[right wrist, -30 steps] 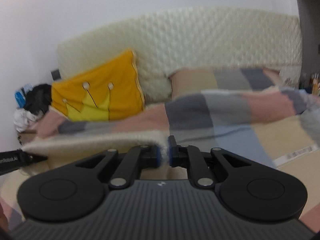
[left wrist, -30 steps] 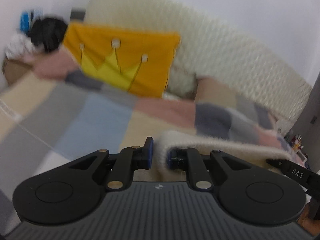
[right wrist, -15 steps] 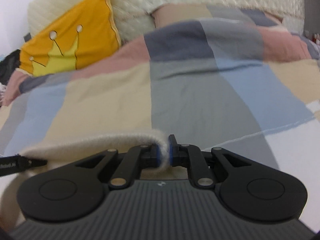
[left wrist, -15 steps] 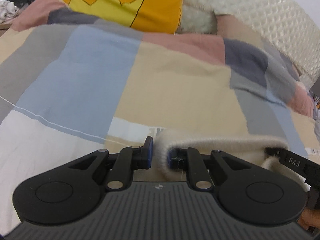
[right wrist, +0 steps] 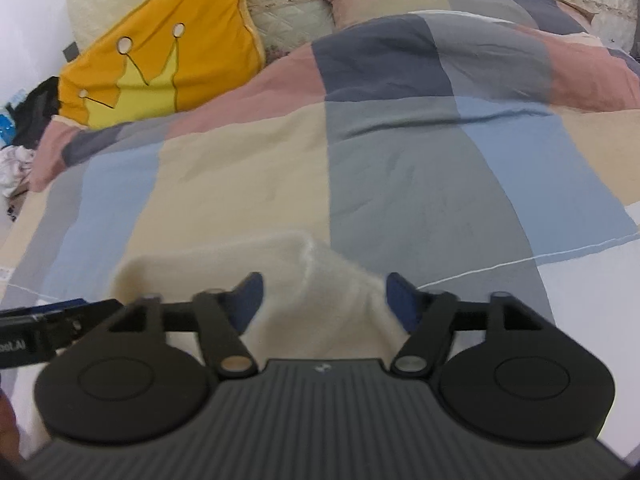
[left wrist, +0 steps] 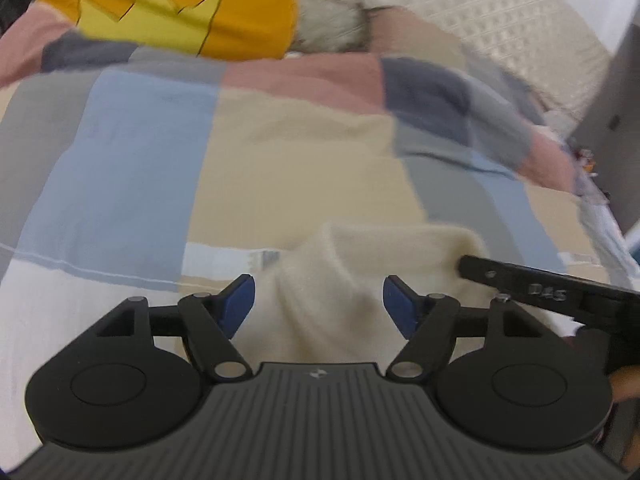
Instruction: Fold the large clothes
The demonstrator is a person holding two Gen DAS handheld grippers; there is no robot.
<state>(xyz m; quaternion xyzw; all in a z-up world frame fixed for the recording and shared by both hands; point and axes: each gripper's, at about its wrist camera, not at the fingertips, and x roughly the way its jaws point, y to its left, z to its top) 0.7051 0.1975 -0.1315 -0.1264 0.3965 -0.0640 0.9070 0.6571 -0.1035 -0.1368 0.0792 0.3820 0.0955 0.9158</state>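
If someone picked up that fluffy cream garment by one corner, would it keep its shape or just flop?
Probably flop: the cream garment already sags into soft ridges on the patchwork quilt. Its fuzzy nap suggests it would grip rather than slip. It looks thick, so likely bulky, though its weight cannot be told.

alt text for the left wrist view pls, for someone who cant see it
The left gripper stands open, its jaws having just spread, over a fluffy cream garment lying between the blue pads on a patchwork quilt. The right gripper's black finger reaches onto the garment from the right, and an orange crown cushion leans behind.
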